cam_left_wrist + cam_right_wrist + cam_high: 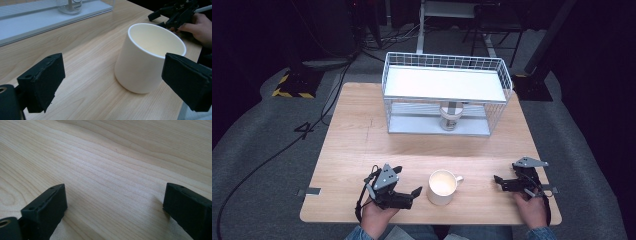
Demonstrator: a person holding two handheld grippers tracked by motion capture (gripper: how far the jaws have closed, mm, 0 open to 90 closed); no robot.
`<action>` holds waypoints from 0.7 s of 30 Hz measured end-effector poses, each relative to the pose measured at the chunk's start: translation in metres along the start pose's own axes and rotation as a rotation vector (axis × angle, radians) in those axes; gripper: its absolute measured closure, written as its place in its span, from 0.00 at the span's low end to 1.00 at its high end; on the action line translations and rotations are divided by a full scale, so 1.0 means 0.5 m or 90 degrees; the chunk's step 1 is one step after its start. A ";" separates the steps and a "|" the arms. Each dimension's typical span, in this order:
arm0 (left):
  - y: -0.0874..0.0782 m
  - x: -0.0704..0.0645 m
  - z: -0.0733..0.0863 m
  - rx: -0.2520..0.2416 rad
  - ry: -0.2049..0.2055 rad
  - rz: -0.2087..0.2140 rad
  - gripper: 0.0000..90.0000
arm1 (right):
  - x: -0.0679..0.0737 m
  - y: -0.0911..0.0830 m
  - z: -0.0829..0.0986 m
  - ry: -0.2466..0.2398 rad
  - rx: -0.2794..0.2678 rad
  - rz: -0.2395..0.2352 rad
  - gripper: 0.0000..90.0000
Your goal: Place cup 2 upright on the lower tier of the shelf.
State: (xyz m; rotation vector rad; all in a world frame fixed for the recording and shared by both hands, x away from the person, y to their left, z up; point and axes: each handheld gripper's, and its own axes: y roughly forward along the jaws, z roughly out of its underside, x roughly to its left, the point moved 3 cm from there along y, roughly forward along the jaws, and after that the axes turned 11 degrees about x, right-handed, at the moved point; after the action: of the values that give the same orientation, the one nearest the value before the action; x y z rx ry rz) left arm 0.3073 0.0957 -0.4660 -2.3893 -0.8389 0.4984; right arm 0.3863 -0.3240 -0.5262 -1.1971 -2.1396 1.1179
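Cream ceramic is what the work turns on: a mug [442, 187] stands upright near the front edge of the wooden table [362, 145], its mouth up and its little handle pointing away toward the right. Starting at the left, the left gripper [408, 192] rests low on the tabletop in the person's hand, its jaws spread wide and empty, aimed rightward at the mug's side wall. From the left gripper view the mug [147, 58] sits ahead and a little right of centre, nearer the right-hand jaw, close but not touching either one. That makes the left hand clearly the nearer; I'd judge a short push forward with a slight shift would bring the jaws astride the body. Past the mug, the right gripper [500, 181] lies well apart, jaws likewise open on nothing, pointing back leftward, with bare wood between them in its own view. Behind all this, a white wire shelf rack [447, 95] holds a small jar-like container [450, 116] on its lower level.
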 end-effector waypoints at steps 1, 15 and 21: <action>0.003 -0.005 -0.002 -0.002 0.000 0.004 0.05 | 0.000 0.000 0.000 -0.001 0.000 0.000 0.06; 0.058 -0.062 -0.036 -0.007 0.036 0.042 0.01 | 0.000 0.000 0.000 -0.001 0.000 0.000 0.06; 0.081 -0.079 -0.042 -0.010 0.043 0.050 0.00 | 0.000 0.000 0.000 -0.001 0.000 0.000 0.06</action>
State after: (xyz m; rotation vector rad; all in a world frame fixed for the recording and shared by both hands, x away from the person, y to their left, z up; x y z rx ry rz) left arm 0.3072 0.0352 -0.4682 -2.4467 -0.7247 0.4414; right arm 0.3861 -0.3239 -0.5262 -1.1965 -2.1400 1.1195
